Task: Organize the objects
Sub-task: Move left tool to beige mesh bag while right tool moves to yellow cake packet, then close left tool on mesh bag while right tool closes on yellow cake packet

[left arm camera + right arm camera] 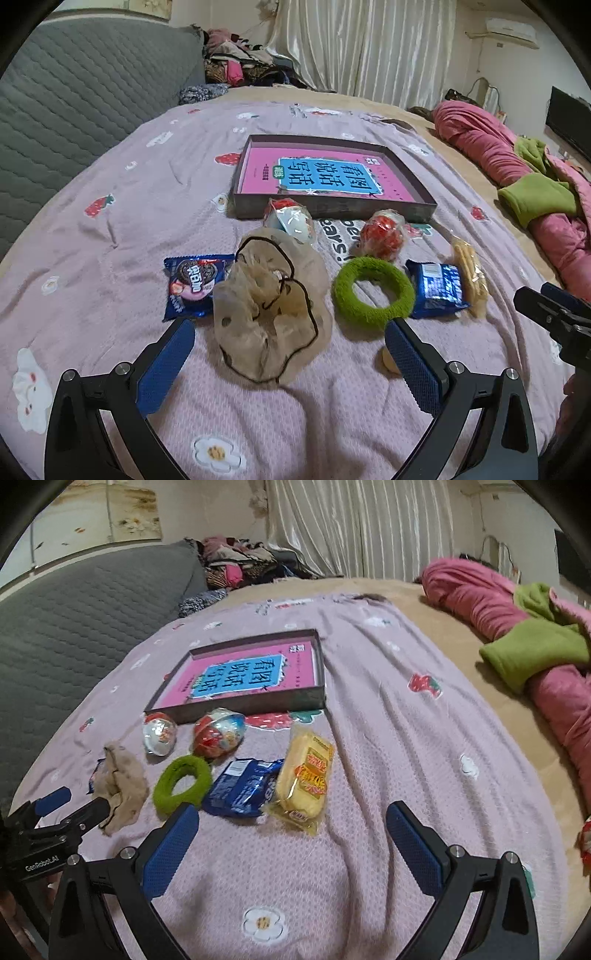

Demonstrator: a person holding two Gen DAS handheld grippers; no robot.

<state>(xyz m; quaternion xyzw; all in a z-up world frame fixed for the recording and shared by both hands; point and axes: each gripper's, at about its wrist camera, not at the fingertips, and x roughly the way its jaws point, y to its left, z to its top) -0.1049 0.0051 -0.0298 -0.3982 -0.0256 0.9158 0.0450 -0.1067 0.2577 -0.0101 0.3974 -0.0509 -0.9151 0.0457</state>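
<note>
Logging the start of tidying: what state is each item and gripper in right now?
Left gripper: jaws open, empty.
Right gripper: jaws open, empty.
Shallow dark cardboard box: open, pink book flat inside.
Beige sheer scrunchie: crumpled on the bedspread.
Green fuzzy ring: flat.
Yellow wrapped cake: sealed.
Blue cookie packet: lying flat, back up.
Two plastic-wrapped toy eggs: wrapped.

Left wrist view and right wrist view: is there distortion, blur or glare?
Left wrist view: strong fisheye bending, dark corners, beige scrunchie sharp. Right wrist view: same bending, yellow snack pack slightly soft, small glare on the clear toy capsule.
</note>
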